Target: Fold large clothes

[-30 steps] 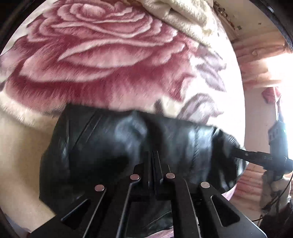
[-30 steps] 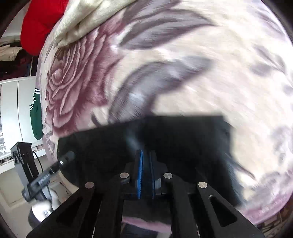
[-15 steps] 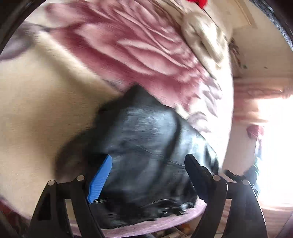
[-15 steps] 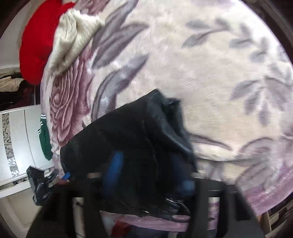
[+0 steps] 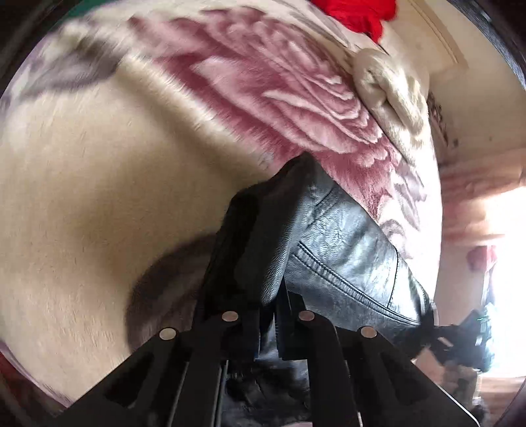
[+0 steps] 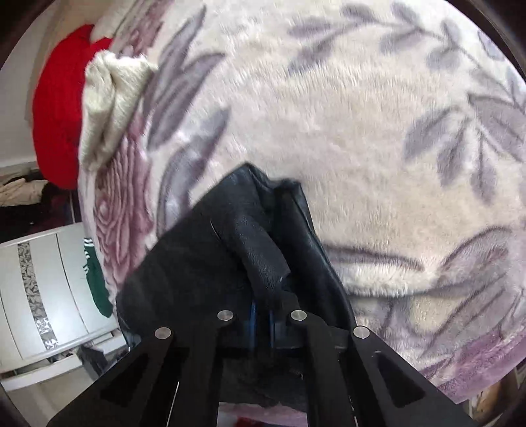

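A black leather jacket (image 5: 342,256) lies bunched at the near edge of a rose-patterned blanket (image 5: 98,184). My left gripper (image 5: 268,315) is shut on a thick fold of the jacket, which rises between the jaws. In the right wrist view the jacket (image 6: 197,262) is a dark heap, and my right gripper (image 6: 261,318) is shut on another fold of it, its blue pads pinching the leather. The jacket's near part is hidden behind both grippers.
A cream knitted garment (image 5: 391,85) and a red garment (image 5: 358,13) lie at the blanket's far end; they also show in the right wrist view (image 6: 108,101) (image 6: 56,111). A white cabinet (image 6: 42,289) with a green garment (image 6: 95,279) stands beside the bed.
Both grippers opened half a second ago and have shut again on new folds of the jacket. The jacket has gone from spread flat to bunched into a heap.
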A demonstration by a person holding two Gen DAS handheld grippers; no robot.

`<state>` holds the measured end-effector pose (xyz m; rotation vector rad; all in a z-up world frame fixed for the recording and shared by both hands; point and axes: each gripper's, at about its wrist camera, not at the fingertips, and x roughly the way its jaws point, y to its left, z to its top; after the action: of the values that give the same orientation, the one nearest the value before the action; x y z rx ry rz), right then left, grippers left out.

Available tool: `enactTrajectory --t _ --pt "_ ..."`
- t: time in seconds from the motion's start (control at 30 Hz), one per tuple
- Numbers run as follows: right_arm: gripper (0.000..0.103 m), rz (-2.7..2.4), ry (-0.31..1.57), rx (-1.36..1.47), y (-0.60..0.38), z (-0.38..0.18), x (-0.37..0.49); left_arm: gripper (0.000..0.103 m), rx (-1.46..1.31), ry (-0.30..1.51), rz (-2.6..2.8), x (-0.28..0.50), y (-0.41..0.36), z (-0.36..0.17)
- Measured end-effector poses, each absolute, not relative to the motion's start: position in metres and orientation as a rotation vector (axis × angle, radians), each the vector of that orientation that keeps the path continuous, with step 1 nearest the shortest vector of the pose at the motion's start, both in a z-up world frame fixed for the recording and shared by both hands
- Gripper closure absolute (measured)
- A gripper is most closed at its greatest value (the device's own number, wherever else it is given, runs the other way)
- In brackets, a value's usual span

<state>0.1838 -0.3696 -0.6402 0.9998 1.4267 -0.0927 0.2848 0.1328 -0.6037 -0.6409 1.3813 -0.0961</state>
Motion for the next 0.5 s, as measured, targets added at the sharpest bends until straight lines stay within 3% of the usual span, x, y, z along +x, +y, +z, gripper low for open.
enactTrajectory --t 0.13,0.5 --pt "0.098 -0.125 1.492 0.974 -0.374 -0.672 0.190 0.096 -0.695 1.443 -0.075 0.280 0.137 -0.639" --pt "0.097 -0.107 1.495 0.947 -0.374 -0.686 0.193 0.090 -0.663 1.481 -0.105 0.281 0.143 -0.621"
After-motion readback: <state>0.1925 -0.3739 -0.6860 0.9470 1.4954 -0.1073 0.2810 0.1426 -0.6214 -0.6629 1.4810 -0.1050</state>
